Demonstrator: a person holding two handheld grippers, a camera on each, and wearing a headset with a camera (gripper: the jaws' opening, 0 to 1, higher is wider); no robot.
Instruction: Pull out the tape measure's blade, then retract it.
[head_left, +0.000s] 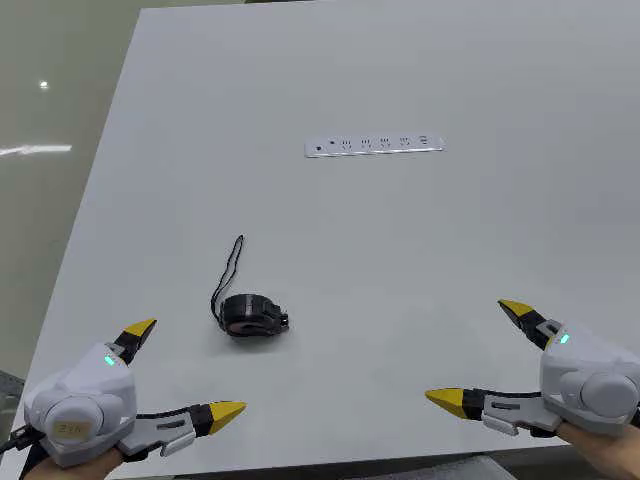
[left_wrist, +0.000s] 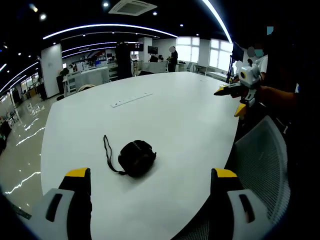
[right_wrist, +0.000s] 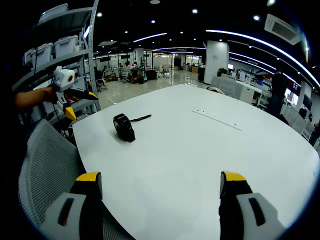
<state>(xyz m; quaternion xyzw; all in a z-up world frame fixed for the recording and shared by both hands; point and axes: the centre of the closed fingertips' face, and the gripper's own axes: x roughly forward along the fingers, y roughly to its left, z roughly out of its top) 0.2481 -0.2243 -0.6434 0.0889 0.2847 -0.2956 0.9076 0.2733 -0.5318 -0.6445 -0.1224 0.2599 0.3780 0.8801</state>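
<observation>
Tape measure (head_left: 250, 314): lies on the white table (head_left: 400, 240), blade in.
Left gripper (head_left: 183, 368): jaws spread, holding nothing.
Right gripper (head_left: 482, 352): jaws spread, holding nothing.

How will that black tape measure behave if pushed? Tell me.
The tape measure looks compact and rounded, so it probably feels dense and may slide on the smooth table. Its thin strap lies curved, so likely floppy.

Matt white table (head_left: 400, 240); glossy black tape measure (head_left: 250, 314).
</observation>
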